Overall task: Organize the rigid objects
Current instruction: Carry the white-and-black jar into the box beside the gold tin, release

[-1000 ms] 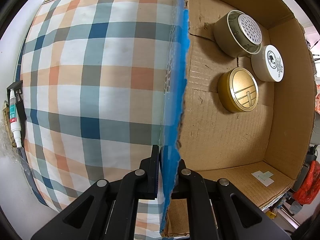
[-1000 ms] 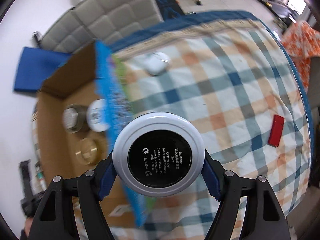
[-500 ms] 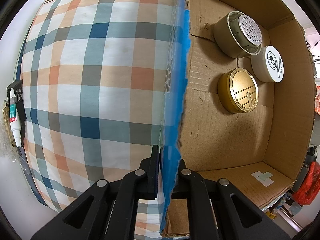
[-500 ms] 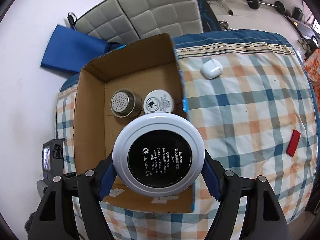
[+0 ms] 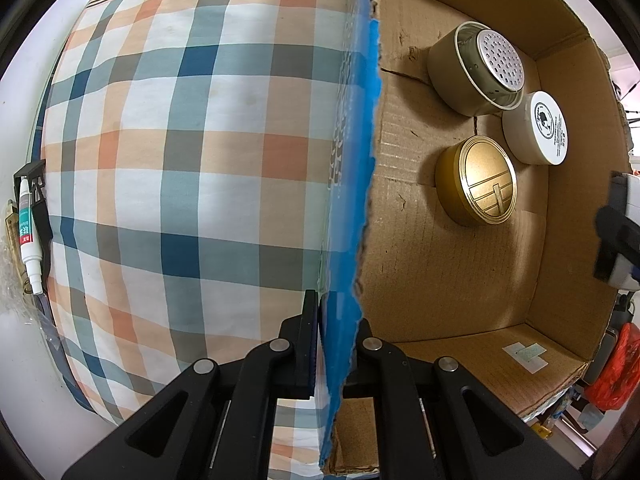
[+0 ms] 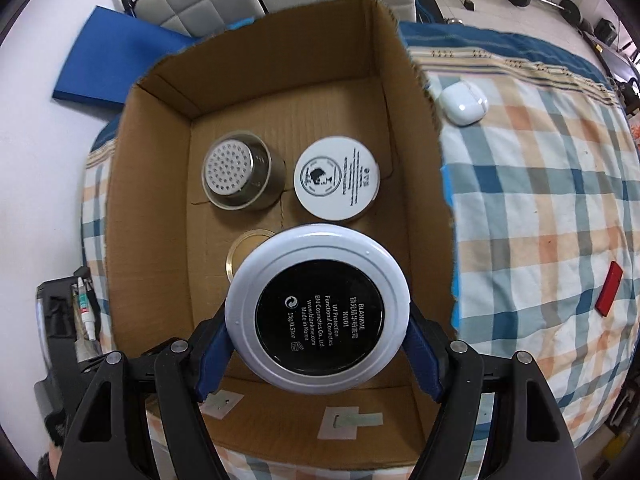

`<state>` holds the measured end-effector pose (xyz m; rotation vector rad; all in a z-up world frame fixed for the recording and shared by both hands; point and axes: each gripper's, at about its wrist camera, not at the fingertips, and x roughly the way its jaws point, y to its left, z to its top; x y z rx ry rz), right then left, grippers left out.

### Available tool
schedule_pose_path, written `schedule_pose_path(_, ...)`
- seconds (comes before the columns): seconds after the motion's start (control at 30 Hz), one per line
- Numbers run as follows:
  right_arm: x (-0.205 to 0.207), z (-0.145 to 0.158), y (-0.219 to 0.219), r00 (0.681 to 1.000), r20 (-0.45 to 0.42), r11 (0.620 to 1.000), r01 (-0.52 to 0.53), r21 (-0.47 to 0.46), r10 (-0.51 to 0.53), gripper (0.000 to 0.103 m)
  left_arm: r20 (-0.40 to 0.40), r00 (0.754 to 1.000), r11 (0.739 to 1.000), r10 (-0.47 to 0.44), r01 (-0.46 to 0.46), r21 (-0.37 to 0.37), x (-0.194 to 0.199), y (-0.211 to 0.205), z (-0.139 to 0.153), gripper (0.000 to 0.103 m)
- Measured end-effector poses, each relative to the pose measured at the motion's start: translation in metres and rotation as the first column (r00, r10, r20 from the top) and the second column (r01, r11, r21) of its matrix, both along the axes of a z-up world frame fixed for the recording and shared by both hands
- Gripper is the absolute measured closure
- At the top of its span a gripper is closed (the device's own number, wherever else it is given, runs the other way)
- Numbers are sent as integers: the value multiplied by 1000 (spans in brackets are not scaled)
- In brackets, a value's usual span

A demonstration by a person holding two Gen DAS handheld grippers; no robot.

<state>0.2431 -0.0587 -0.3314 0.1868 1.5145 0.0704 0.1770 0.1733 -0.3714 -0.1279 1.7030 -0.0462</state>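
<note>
My left gripper (image 5: 334,344) is shut on the blue-edged wall of the cardboard box (image 5: 360,184). Inside the box lie a metal strainer cup (image 5: 476,68), a white round jar (image 5: 538,128) and a gold tin (image 5: 478,182). My right gripper (image 6: 318,320) is shut on a white round compact with a black label (image 6: 318,314) and holds it above the box floor (image 6: 304,120), over the gold tin (image 6: 244,250). The strainer cup (image 6: 238,176) and white jar (image 6: 336,178) lie beyond it. The right gripper shows at the right edge of the left wrist view (image 5: 618,232).
The box sits on a plaid bedspread (image 6: 540,208). On it to the right lie a white earbud case (image 6: 464,102) and a red flat object (image 6: 609,294). A glue tube (image 5: 28,224) sits at the bed's edge. A blue mat (image 6: 108,64) lies behind the box.
My right gripper has moved with the compact from over the bedspread to above the box and closer to it. The left gripper has held still on the box wall.
</note>
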Motion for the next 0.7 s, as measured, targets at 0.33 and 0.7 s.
schedule_pose_path(0.33,13,-36,16,998,-60,999,-4,-52,1,26,1,1000,1000,-1,1,-1,0,-1,0,98)
schedule_pose_path(0.7,23,-52,25,997,-72,991,8,-130,-17,25,5,1000,1000,-6,6,1,0,-3,0,98)
